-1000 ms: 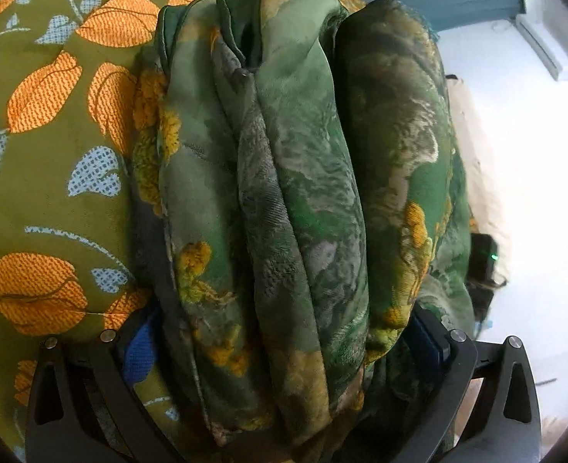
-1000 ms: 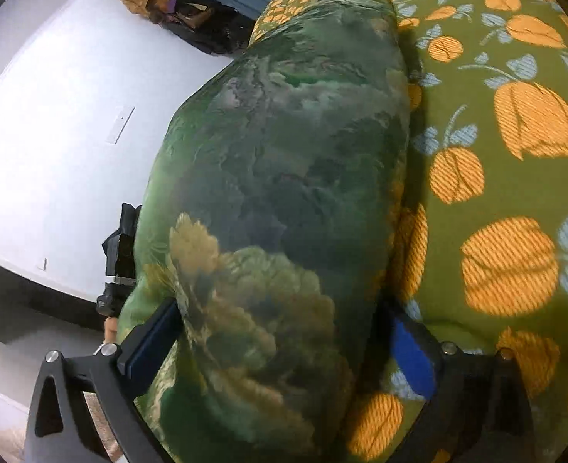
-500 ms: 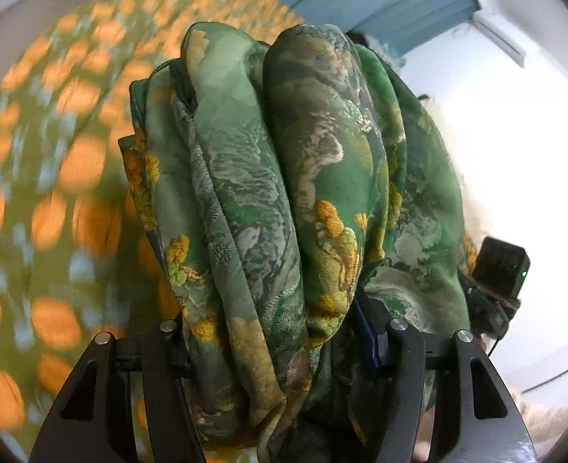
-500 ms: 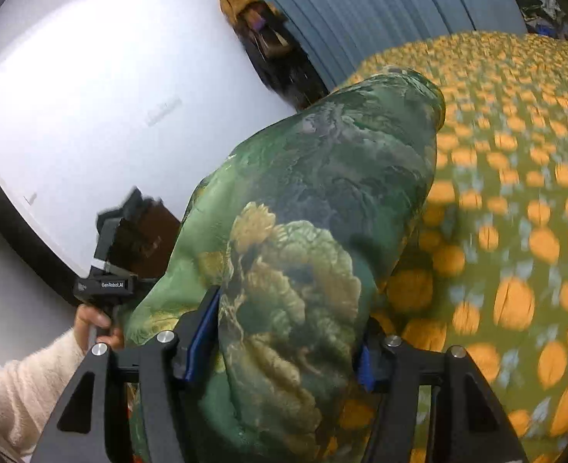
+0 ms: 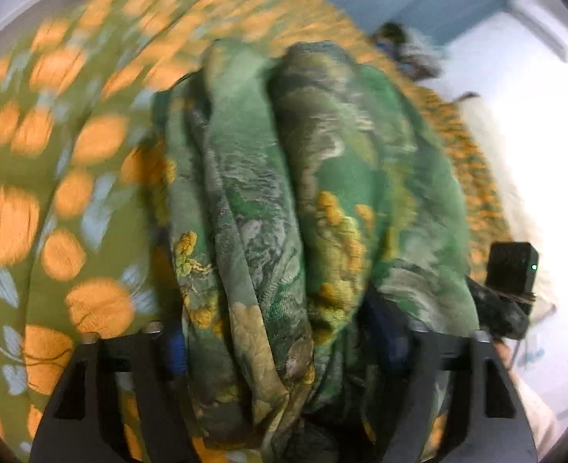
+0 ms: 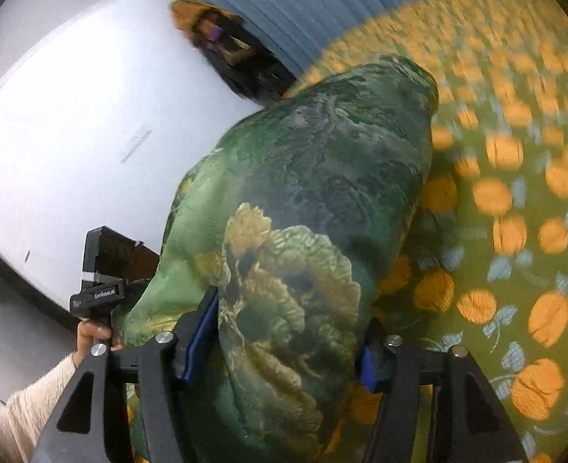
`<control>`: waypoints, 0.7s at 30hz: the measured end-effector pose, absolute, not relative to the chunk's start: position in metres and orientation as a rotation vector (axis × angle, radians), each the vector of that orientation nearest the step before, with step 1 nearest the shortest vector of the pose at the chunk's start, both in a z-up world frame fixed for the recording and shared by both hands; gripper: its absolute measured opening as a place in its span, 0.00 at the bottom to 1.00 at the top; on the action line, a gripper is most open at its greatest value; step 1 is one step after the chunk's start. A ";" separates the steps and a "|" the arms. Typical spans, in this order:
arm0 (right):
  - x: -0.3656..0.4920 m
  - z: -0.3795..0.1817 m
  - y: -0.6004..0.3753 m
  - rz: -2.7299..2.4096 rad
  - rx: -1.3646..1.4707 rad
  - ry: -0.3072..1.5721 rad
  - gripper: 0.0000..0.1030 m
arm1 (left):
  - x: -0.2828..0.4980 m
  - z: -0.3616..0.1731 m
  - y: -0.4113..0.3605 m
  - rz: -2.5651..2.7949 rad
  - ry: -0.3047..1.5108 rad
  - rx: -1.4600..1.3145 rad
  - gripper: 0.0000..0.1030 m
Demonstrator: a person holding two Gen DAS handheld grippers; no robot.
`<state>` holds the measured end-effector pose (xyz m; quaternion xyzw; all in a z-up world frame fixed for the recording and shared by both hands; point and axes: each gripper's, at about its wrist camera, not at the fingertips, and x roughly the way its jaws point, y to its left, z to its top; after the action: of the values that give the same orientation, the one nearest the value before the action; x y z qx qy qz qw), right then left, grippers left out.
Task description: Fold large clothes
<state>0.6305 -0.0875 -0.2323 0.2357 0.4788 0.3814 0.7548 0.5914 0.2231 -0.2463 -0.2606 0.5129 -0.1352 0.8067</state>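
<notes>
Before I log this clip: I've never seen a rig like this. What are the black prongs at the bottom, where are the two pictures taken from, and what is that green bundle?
No robot here: a person holds a two-finger tool in each hand, each with a fisheye camera looking along its fingers. One picture is from the left tool, the other from the right tool; the black prongs are their fingers. Both are shut on a folded green floral-print garment, bunched in thick layers between the blue pads. Under it lies an olive bedspread with orange flowers. In the right view, the person's left hand shows, gripping the other tool's handle. Both pictures are blurred.
</notes>
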 end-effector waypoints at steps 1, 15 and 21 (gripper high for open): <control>0.635 -0.253 -0.088 0.808 0.550 1.129 0.86 | 0.586 -0.252 0.227 -0.280 1.083 -0.579 1.00; 0.480 -0.110 -0.124 0.292 -0.117 0.680 0.98 | 0.429 -0.123 0.196 0.100 0.599 -0.055 1.00; 0.426 -0.068 -0.134 0.186 -0.098 0.579 0.98 | 0.409 -0.119 0.159 0.167 0.637 -0.071 1.00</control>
<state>0.4260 -0.1341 -0.0684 -0.0485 0.2851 0.0915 0.9529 0.4093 0.1593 -0.1190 -0.0348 0.3127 0.0821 0.9457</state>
